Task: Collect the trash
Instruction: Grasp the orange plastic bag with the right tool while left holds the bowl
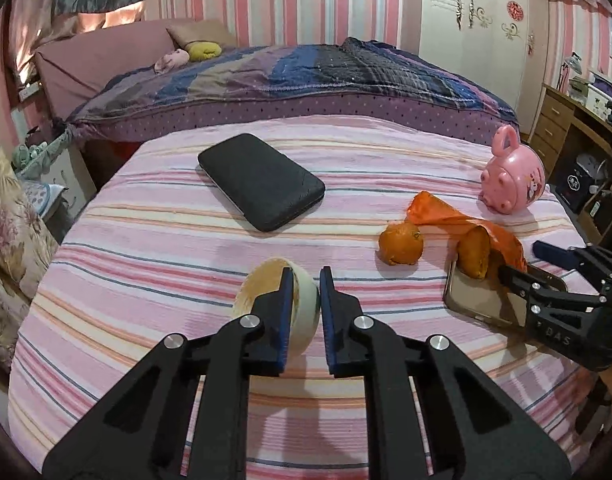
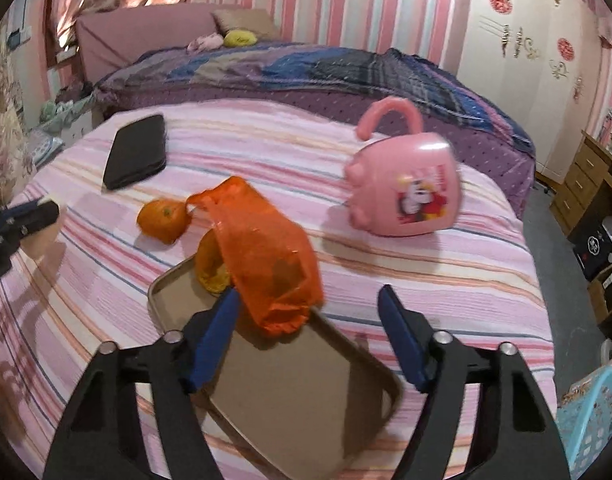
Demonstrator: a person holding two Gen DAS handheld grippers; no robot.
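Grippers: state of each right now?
Left gripper: shut on the rim of the pale bowl-shaped peel.
Right gripper: open, holding nothing; the orange plastic bag lies between its fingers, not pinched.

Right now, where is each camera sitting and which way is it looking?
Left wrist: sits on the left hand-held gripper, looking forward and down over the striped table; its fingers pinch a cream bowl.
Right wrist: sits on the right hand-held gripper, looking down at a tray and an orange bag; its fingers stand apart.
Both show the orange, black case, pink toy and bed.
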